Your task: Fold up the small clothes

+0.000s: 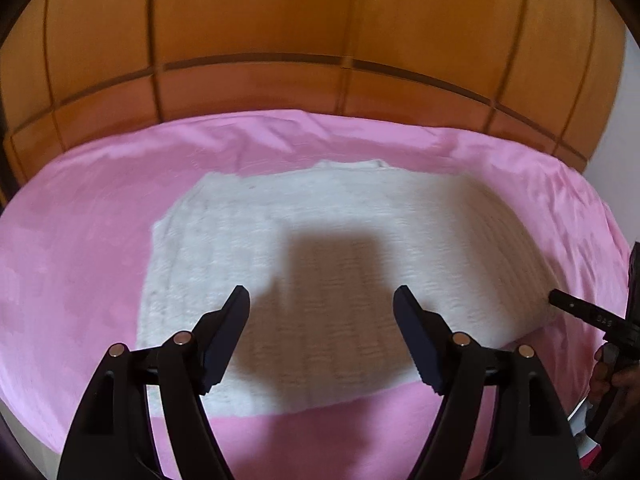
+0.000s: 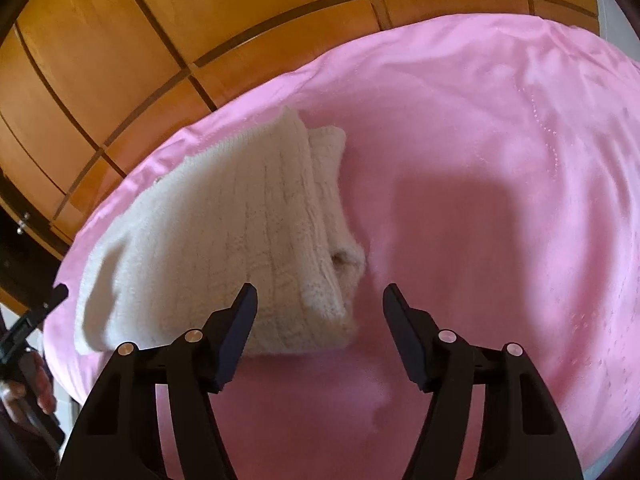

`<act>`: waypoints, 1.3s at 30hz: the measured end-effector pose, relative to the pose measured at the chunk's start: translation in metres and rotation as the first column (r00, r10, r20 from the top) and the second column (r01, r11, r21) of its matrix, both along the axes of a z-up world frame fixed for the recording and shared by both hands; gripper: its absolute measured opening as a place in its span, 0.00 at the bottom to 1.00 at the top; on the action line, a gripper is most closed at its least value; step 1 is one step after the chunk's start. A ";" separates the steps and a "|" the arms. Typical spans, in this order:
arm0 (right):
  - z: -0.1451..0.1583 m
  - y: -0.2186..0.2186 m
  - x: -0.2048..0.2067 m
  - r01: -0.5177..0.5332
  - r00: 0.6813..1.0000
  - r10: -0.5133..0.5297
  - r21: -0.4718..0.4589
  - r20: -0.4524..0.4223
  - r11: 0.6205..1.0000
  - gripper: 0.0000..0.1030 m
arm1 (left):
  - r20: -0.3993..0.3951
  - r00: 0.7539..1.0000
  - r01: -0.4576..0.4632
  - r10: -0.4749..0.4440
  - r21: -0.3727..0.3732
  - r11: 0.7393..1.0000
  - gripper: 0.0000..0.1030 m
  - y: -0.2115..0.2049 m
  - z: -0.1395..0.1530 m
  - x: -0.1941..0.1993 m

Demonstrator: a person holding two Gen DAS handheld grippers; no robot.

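Note:
A cream ribbed knit garment (image 1: 328, 240) lies folded in layers on a pink bed sheet (image 1: 80, 240). My left gripper (image 1: 322, 300) is open and empty, held just above the garment's near half. In the right wrist view the garment (image 2: 224, 240) lies left of centre, its stacked folded edges facing right. My right gripper (image 2: 320, 300) is open and empty, over the garment's near right corner and the pink sheet (image 2: 480, 200). The right gripper's fingertip (image 1: 576, 306) shows at the right edge of the left wrist view.
A wooden panelled headboard (image 1: 280, 40) stands behind the bed and shows in the right wrist view (image 2: 120, 60) too. The person's hand (image 2: 32, 392) with the left gripper is at the lower left. The sheet's near edge drops off at the bottom left (image 1: 32, 432).

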State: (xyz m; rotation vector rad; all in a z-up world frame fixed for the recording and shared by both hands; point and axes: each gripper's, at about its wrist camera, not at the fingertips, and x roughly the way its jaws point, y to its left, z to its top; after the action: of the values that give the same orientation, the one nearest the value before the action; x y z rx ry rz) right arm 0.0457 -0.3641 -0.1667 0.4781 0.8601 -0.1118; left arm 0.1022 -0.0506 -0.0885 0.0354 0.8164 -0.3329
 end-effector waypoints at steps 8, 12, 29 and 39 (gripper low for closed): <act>-0.011 0.012 0.011 -0.031 0.999 0.029 -0.066 -0.030 0.997 0.40 | 0.029 0.998 0.057 -0.059 0.041 0.998 0.75 -0.026 0.007 0.004; -0.013 0.010 0.013 -0.032 0.999 0.029 -0.070 -0.037 0.997 0.36 | 0.013 0.995 0.100 -0.101 0.061 0.993 0.66 -0.035 0.006 0.021; -0.016 0.008 0.012 -0.034 0.998 0.031 -0.052 -0.048 0.998 0.36 | -0.175 0.973 0.159 -0.152 0.025 0.987 0.60 -0.061 -0.047 0.136; -0.015 0.010 0.014 -0.040 0.997 0.037 -0.057 -0.063 0.998 0.36 | -0.011 0.977 0.213 -0.213 0.065 0.975 0.03 -0.087 -0.030 0.129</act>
State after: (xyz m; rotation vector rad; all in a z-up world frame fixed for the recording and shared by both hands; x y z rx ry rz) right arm 0.0602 -0.3541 -0.1813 0.4047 0.9239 -0.1165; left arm 0.2312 -0.1379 -0.1185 0.1853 0.8289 -0.5087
